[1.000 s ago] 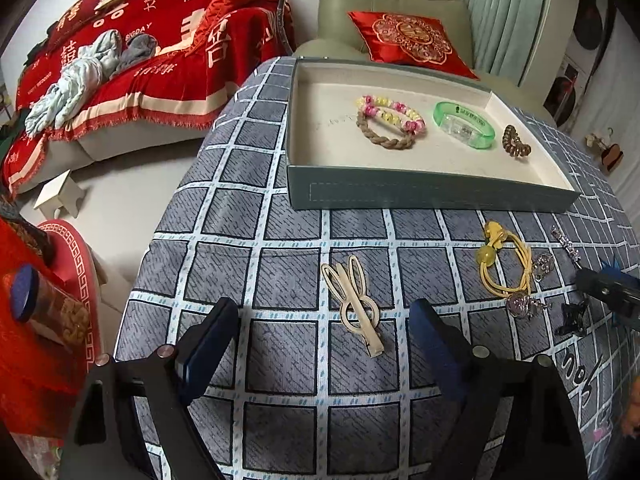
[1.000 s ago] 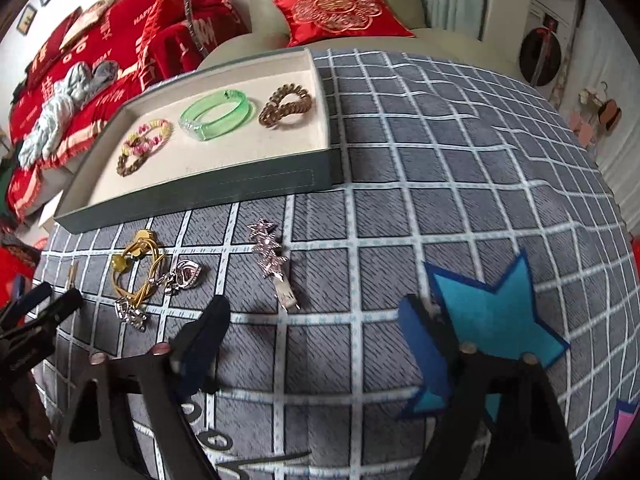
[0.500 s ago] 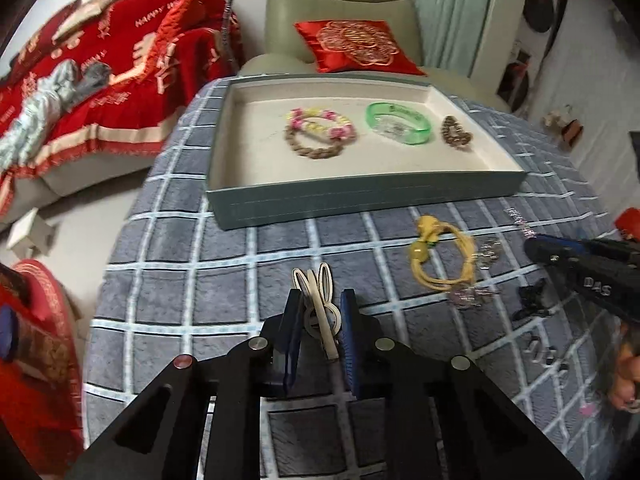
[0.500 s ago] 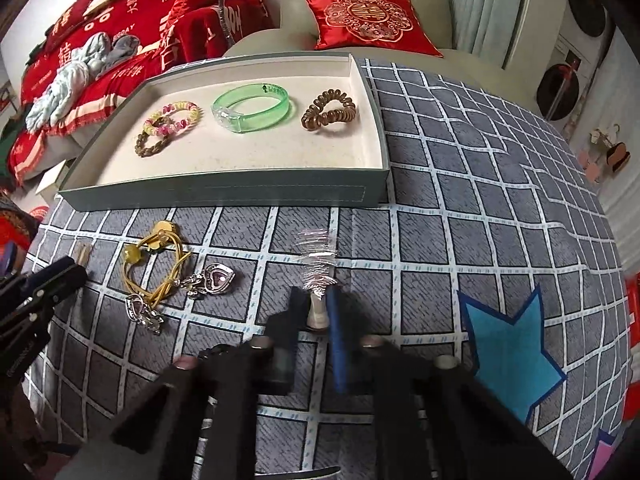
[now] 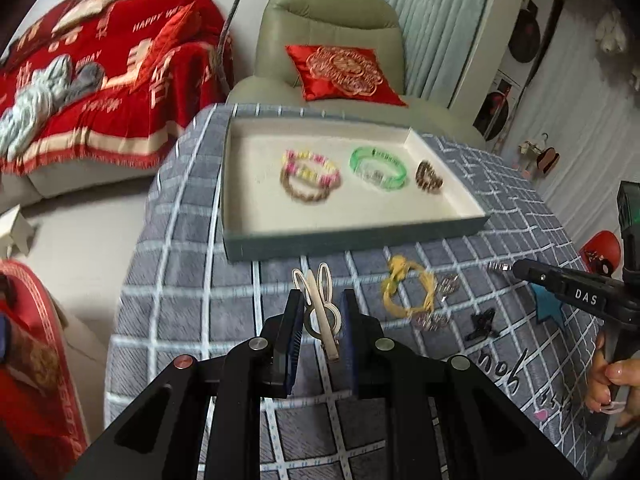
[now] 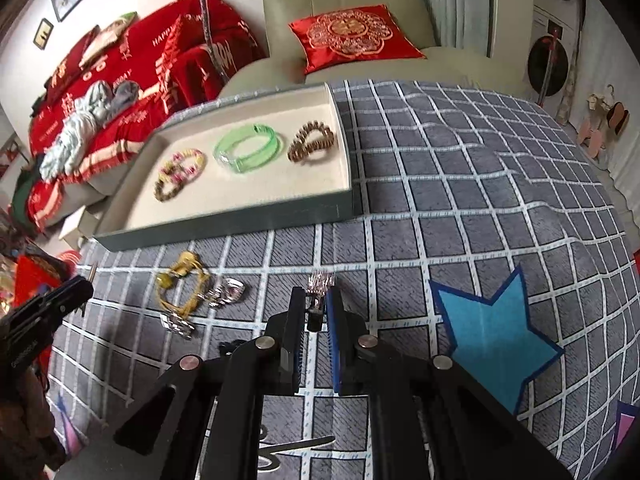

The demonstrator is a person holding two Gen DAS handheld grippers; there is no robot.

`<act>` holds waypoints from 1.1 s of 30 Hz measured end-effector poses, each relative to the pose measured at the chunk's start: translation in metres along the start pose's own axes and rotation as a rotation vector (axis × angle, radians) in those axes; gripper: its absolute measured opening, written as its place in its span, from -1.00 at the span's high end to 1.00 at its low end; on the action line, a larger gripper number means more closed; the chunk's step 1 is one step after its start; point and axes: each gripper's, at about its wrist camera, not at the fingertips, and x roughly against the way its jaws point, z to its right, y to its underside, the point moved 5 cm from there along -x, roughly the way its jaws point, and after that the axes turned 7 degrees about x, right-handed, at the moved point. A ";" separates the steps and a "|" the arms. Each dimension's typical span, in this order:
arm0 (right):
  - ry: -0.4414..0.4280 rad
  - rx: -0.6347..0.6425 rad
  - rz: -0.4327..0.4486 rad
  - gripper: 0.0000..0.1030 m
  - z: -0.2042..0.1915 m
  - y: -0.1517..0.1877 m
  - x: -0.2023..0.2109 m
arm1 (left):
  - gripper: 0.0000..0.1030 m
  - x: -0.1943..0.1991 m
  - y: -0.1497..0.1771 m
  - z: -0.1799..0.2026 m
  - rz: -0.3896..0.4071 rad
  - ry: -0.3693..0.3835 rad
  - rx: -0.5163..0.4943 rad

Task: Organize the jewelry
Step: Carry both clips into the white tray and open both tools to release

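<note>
Both grippers clamped: left gripper (image 5: 320, 320) pinching cream hair clip (image 5: 320, 312), right gripper (image 6: 318, 312) pinching sparkly clip (image 6: 319, 284). Best carried level over tray (image 5: 352, 236) wall, released onto bare lining beside bracelets

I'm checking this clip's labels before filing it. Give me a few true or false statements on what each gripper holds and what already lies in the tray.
1. The left gripper is shut on the cream hair clip. True.
2. The right gripper is open and holds nothing. False: it is shut on the sparkly hair clip.
3. The green bracelet lies in the tray. True.
4. The yellow hair tie lies in the tray. False: it lies on the checked cloth, in front of the tray.
5. The brown spiral hair tie lies in the tray. True.
</note>
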 end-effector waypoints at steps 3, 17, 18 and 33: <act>-0.025 -0.003 0.024 0.78 -0.002 -0.012 0.008 | 0.32 0.012 -0.021 0.007 0.031 0.014 -0.023; -0.066 0.003 0.081 0.78 -0.008 -0.061 0.014 | 0.32 0.024 -0.099 0.020 0.124 -0.005 -0.085; -0.069 0.002 0.081 0.78 -0.008 -0.065 0.013 | 0.32 0.021 -0.104 0.020 0.117 -0.001 -0.076; -0.223 -0.121 -0.070 0.78 -0.015 -0.102 -0.080 | 0.32 -0.072 -0.103 0.014 -0.034 -0.028 -0.069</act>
